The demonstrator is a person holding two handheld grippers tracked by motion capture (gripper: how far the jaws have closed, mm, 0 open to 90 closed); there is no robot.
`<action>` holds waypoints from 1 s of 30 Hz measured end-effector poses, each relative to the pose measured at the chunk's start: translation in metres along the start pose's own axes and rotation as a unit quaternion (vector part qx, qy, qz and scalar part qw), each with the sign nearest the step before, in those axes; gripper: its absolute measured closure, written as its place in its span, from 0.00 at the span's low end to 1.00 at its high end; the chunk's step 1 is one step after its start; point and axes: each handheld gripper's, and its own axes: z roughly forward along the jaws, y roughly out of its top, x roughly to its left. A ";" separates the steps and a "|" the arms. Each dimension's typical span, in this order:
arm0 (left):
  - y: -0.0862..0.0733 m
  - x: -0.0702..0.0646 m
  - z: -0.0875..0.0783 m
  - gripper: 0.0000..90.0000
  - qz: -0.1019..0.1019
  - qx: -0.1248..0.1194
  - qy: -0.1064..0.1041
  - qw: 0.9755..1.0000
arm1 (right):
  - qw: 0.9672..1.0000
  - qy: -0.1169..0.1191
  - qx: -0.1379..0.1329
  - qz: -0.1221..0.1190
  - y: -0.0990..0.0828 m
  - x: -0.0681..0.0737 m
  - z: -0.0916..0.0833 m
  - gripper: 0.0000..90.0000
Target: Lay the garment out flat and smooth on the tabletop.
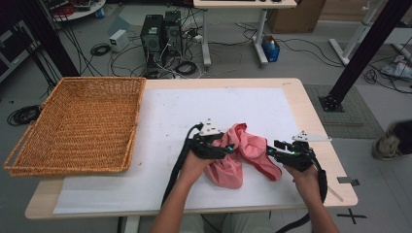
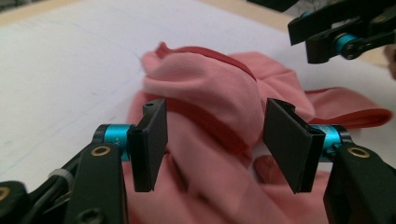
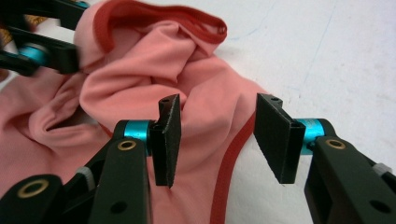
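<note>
Here, both tongs, left (image 1: 232, 148) and right (image 1: 270, 151), gape unclamped over the crumpled pink cloth garment with red trim (image 1: 238, 158), near the surface's front edge.

Garment (image 1: 243, 153) on sheet (image 1: 170, 116) between both grippers, basket (image 1: 77, 124) at table's (image 1: 311, 116) left

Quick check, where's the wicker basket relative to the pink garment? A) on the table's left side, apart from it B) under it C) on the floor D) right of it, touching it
A: in the high view the wicker basket sits at the table's left, with bare white sheet between it and the pink garment.
</note>
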 end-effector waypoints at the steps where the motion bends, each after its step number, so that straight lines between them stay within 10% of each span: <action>1: 0.001 -0.001 0.006 0.49 0.001 0.007 0.000 1.000 | 1.000 0.001 0.002 0.002 -0.001 0.000 0.001 0.58; 2: 0.003 -0.002 0.012 0.49 0.012 0.013 -0.003 1.000 | 1.000 0.001 0.002 0.002 -0.001 0.000 0.001 0.58; 4: 0.006 -0.005 0.016 0.83 0.041 -0.003 0.004 0.999 | 1.000 0.000 0.007 0.000 -0.003 0.000 0.002 0.58; 6: 0.011 0.002 0.010 0.95 0.032 -0.035 0.014 0.999 | 1.000 -0.006 0.005 0.009 -0.004 -0.003 -0.001 0.58; 10: 0.010 0.017 -0.003 0.96 0.009 -0.053 0.052 0.997 | 1.000 0.002 0.006 0.003 -0.005 -0.006 -0.004 0.58; 17: -0.005 0.063 -0.021 0.96 -0.058 -0.046 0.163 0.984 | 0.992 0.061 0.073 -0.085 -0.009 0.025 0.017 0.58; 24: -0.013 0.073 -0.022 0.86 -0.083 -0.045 0.164 0.982 | 0.980 0.032 0.122 -0.153 -0.013 0.041 0.039 0.71; 26: -0.012 0.072 -0.022 0.73 -0.090 -0.051 0.155 0.982 | 0.979 0.030 0.131 -0.155 -0.009 0.040 0.039 0.92; 30: -0.010 0.066 -0.027 0.62 -0.081 -0.048 0.143 0.985 | 0.981 0.038 0.114 -0.150 0.011 0.030 0.037 0.95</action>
